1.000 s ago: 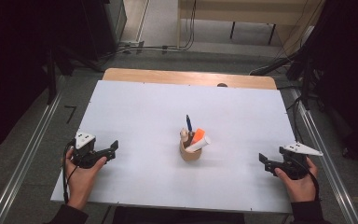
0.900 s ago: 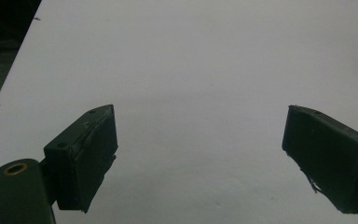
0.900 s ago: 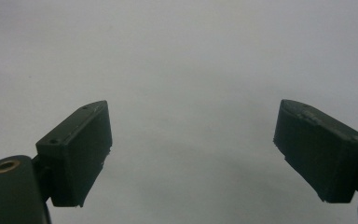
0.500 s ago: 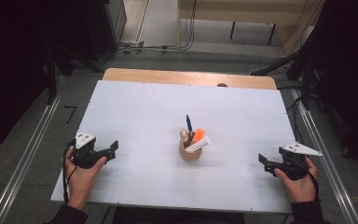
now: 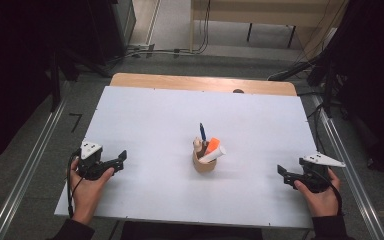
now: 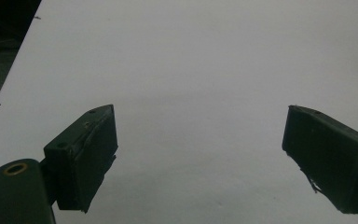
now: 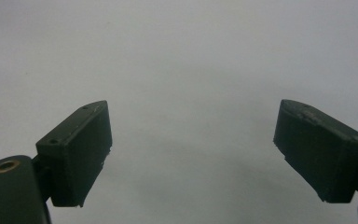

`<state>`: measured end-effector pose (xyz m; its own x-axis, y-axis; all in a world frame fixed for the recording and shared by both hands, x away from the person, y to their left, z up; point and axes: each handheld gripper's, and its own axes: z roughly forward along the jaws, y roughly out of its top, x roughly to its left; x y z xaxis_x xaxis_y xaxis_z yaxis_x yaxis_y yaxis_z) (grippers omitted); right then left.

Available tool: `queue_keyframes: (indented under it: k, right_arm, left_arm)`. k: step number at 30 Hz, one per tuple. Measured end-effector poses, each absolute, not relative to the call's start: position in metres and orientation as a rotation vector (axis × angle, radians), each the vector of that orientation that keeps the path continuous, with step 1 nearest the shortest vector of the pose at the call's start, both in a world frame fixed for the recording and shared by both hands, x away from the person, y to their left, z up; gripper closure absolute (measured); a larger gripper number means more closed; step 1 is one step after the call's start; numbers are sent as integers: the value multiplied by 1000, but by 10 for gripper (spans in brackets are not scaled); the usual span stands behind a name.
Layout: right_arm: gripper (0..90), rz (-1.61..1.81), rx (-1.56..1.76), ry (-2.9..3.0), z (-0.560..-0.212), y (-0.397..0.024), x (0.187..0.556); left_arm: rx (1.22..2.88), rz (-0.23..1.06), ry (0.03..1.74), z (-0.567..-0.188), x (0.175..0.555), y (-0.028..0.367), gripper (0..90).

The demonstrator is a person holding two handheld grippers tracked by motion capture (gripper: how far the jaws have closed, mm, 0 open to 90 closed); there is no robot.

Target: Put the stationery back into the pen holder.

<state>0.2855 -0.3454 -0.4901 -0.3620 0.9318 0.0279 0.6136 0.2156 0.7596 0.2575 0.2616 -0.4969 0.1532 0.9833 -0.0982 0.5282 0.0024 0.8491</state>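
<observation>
In the high view, the white bench (image 5: 145,125) carries a small tan cup (image 5: 204,163) near its middle, a little toward the person's side. A blue pen (image 5: 202,132) stands upright in the cup, an orange piece (image 5: 212,146) and a white tube (image 5: 215,153) lean out toward the right, and a pale brownish item at the cup's left rim is too small to make out. The left tongs (image 5: 121,156) rest low at the bench's left front, held in the person's left hand (image 5: 90,182), with the jaws pointing right toward the cup and well apart from it. The right tongs (image 5: 281,170) sit at the right front in the right hand (image 5: 317,195), jaws pointing left toward the cup, also well apart from it. The cup lies between the two. In the left gripper view, the left tongs (image 6: 200,154) are released, the two black jaws spread wide with bare white bench surface between them and nothing held. In the right gripper view, the right tongs (image 7: 191,149) are likewise released, jaws wide apart over plain white bench and nothing between them.
</observation>
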Motion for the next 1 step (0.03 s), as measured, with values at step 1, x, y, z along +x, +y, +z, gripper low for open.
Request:
queue_keyframes:
  k: [1]
  right_arm:
    - [99, 973, 1429, 2057, -490, -345, 285]
  left_arm:
    - [1636, 721, 1480, -497, 258, 262, 109]
